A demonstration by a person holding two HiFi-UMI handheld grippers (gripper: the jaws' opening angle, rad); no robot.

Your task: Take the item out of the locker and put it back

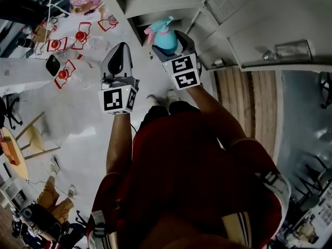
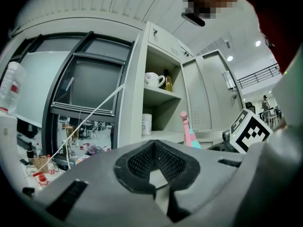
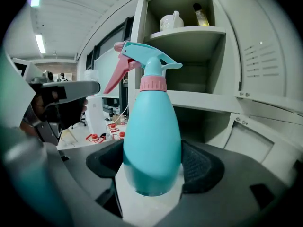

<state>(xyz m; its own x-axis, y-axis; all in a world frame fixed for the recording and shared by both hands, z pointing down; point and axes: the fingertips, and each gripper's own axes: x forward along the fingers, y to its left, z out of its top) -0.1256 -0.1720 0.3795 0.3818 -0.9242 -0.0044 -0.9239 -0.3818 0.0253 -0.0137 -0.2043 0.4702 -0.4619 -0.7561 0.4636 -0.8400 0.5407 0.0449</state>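
A teal spray bottle (image 3: pixel 152 141) with a pink trigger and collar stands upright in my right gripper (image 3: pixel 154 176), whose jaws are shut on its lower body. In the head view the spray bottle (image 1: pixel 165 37) and right gripper (image 1: pixel 174 44) are just in front of the open grey locker (image 1: pixel 171 7), outside its shelves. My left gripper (image 1: pixel 121 51) hangs to the left of it, away from the locker, shut with nothing in it. From the left gripper view its pads (image 2: pixel 142 162) meet, and the bottle's pink trigger (image 2: pixel 185 129) shows beyond them.
The locker's upper shelf (image 3: pixel 189 32) holds a white mug (image 3: pixel 170 21) and a dark-capped bottle (image 3: pixel 201 14). A white can (image 2: pixel 147 124) stands on the shelf below. The locker door (image 1: pixel 270 25) stands open to the right. Red-and-white items (image 1: pixel 78 40) litter the floor at left.
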